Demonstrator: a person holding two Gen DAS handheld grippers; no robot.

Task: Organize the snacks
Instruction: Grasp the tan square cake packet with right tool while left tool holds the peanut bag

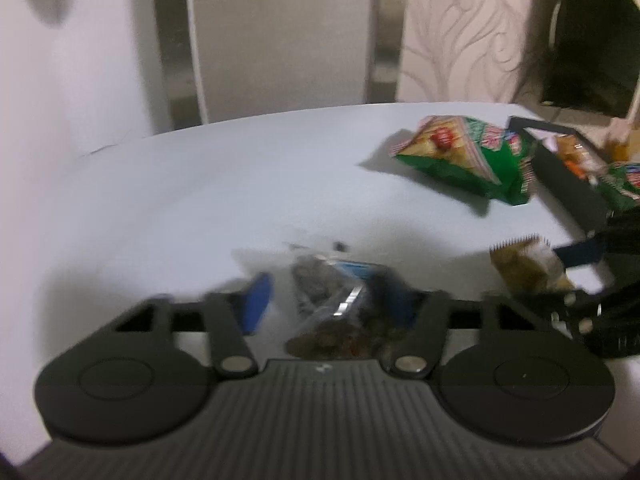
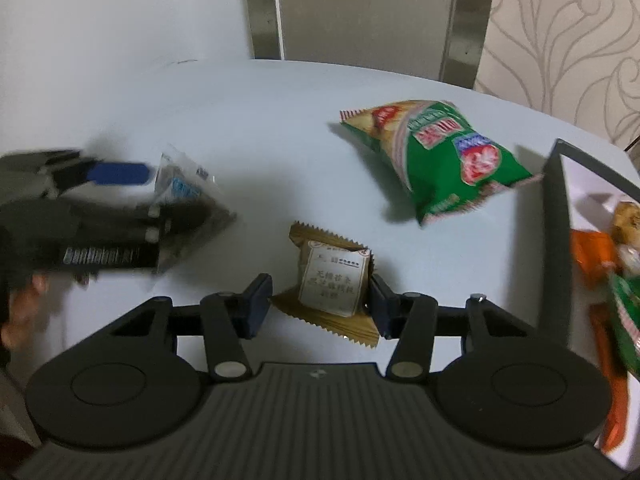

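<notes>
Overhead, pale round table (image 2: 248,120), patterned wallpaper (image 2: 560,40).

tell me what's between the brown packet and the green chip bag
Nothing: bare white table separates the brown packet from the green chip bag, clearest in the right wrist view.
</notes>
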